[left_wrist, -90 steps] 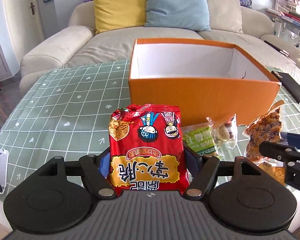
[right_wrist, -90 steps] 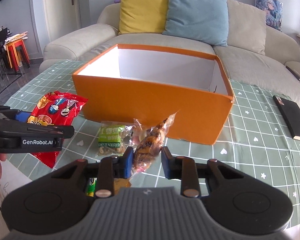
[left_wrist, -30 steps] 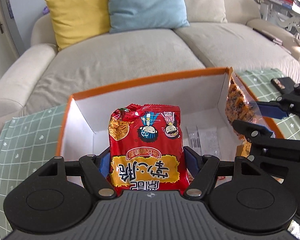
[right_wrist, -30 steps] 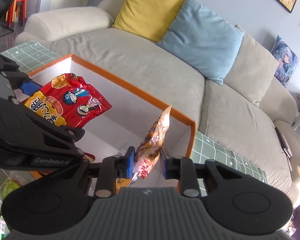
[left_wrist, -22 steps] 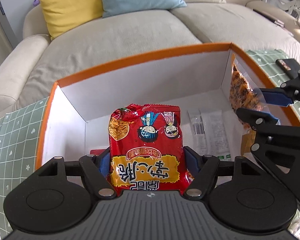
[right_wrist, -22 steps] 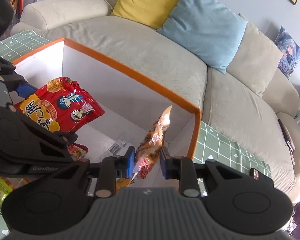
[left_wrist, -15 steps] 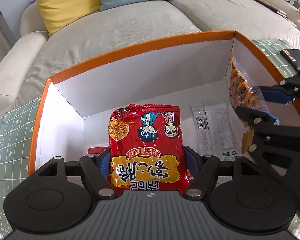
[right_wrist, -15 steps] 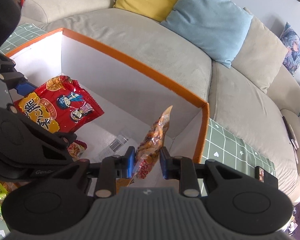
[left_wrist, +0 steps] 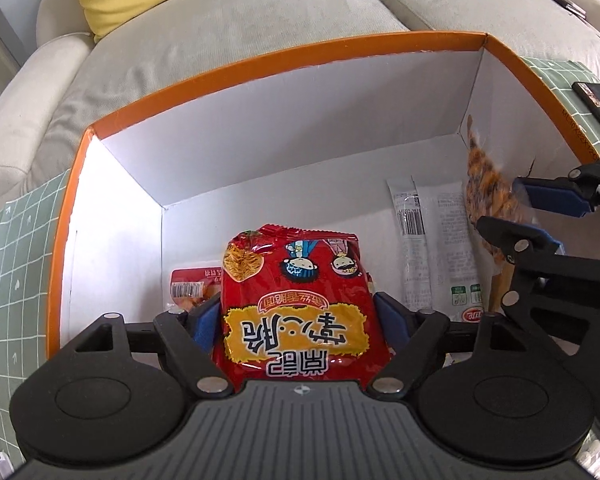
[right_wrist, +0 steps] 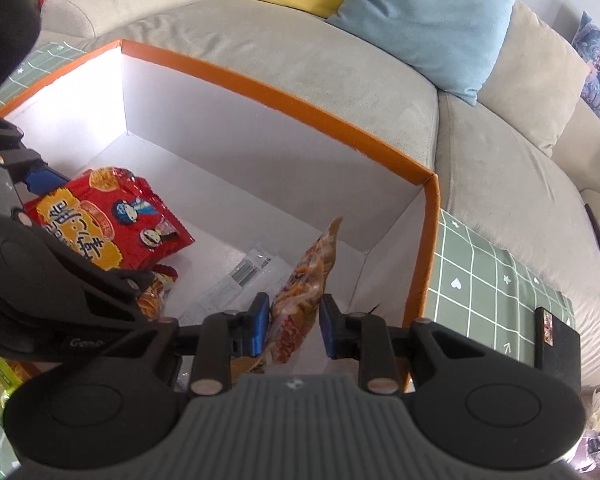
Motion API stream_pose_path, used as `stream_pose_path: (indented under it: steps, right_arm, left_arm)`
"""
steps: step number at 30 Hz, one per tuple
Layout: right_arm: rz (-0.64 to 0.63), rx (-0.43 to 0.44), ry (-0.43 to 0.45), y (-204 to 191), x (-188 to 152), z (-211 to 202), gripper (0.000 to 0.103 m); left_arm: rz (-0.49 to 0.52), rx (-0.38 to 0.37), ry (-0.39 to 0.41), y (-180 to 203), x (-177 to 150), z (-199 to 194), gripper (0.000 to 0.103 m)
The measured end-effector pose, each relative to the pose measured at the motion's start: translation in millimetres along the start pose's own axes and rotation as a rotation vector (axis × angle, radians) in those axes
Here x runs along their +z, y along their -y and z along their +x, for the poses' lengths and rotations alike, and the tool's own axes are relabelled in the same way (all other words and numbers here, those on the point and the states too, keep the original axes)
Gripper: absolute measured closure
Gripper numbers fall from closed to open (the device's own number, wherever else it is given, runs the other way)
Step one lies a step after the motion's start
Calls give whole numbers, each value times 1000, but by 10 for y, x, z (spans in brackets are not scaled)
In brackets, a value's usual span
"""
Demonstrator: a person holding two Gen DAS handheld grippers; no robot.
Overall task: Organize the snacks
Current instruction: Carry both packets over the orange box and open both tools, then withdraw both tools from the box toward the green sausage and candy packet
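The glossy red noodle-snack packet (left_wrist: 298, 304) sits lower centre, over the orange-rimmed white cardboard box (left_wrist: 284, 64), between my left gripper (left_wrist: 296, 320) jaws, which are opening. My right gripper (right_wrist: 290, 320) pinches a clear bag of orange-brown snacks (right_wrist: 310, 276) inside the box's right end.

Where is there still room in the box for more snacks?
The orange box has bare white floor along its far wall and back left corner. The near side is crowded: red snack bag, white packets, and an orange snack bag.

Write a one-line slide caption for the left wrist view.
Left tool opening around a red snack bag inside the orange box, while the right tool holds an orange snack bag.
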State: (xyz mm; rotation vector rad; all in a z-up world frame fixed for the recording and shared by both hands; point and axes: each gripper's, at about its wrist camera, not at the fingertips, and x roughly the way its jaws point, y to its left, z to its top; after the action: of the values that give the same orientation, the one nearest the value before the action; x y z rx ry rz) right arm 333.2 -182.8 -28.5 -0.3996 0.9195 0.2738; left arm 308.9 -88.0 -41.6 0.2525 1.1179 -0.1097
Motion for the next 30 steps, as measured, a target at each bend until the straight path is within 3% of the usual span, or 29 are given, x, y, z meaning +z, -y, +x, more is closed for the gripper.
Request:
stream_pose_path:
  steps: [5,11,19,30]
  right_arm:
    - [7,-1,5,10,33,-70,72]
    - [79,6,10,81,45,-187,54]
    - [101,-3,21,109,44,-402,41]
    - [210,14,84,99,-172,-801,32]
  left_arm:
    - [-84,-18,-24,-125,2,-38,8]
    - [-135,-43,-31,-274,-10,-129,6]
    - [-184,-75,38,-329,-69,-440,3]
    - [-225,-105,192,-418,-343,-871,0]
